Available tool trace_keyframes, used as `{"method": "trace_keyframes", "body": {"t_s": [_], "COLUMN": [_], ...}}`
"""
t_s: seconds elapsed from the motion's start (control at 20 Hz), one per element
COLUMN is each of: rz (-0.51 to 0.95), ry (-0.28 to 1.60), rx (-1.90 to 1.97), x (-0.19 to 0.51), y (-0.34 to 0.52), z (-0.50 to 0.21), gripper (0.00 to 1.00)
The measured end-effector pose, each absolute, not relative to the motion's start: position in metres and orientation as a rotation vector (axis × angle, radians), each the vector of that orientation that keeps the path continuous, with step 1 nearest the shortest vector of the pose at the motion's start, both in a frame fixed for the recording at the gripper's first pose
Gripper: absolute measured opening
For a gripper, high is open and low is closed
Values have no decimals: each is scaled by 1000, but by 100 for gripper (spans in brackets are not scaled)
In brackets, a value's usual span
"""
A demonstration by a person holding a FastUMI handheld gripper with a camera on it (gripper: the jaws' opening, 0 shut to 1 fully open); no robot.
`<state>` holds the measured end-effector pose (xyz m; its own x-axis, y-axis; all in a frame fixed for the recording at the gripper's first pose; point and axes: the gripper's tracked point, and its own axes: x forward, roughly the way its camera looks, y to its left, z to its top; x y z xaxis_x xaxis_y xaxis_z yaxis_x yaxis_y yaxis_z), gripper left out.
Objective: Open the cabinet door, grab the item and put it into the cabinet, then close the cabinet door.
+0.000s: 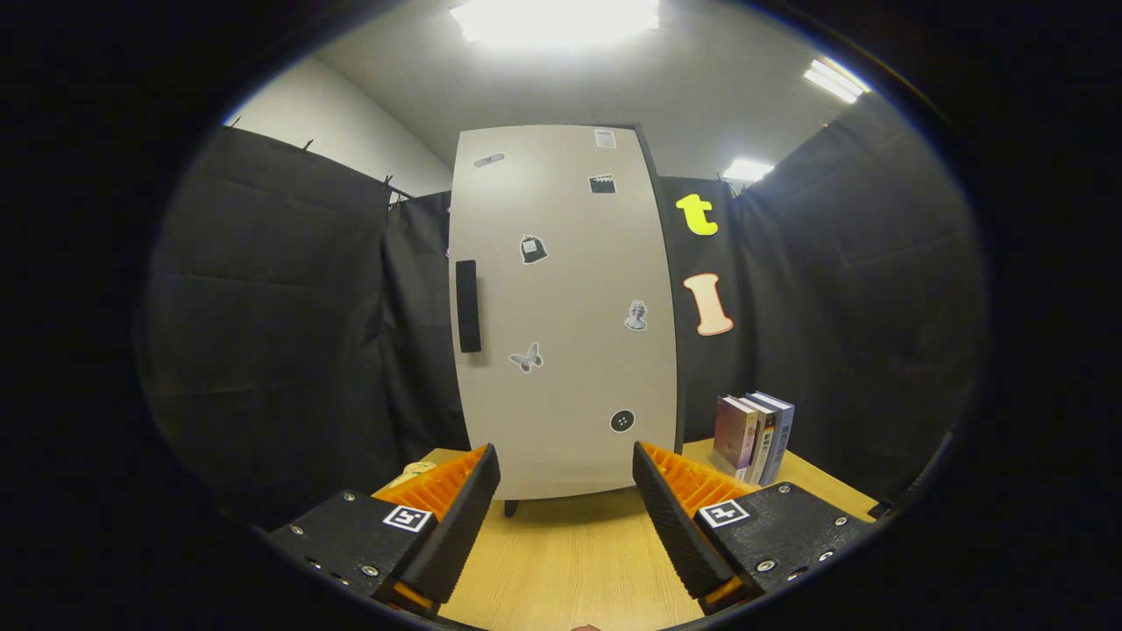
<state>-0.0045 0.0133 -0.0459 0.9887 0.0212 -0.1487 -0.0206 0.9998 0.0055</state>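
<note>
Fingers (pixel 566 491) spread wide at the bottom of the frame, pinching nothing, bare wooden counter (pixel 561 561) between them. Just beyond the fingertips, at centre frame, a pale cabinet (pixel 565 315) standing upright on the counter, door shut, dotted with small stickers. Black vertical handle (pixel 468 305) on the door's left side, centre left of frame. Lower right, beside the cabinet and beyond the right finger, a short row of books (pixel 754 436) standing upright on the counter. Something pale yellow (pixel 412 473) peeking above the left finger, too hidden to identify.
</note>
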Motion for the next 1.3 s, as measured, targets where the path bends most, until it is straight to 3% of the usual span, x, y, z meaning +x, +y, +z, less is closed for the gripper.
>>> {"method": "trace_keyframes", "body": {"t_s": [1.3], "rz": [20], "ry": [155], "rx": [-4], "x": [0], "y": [17], "z": [-49], "gripper": [94]}}
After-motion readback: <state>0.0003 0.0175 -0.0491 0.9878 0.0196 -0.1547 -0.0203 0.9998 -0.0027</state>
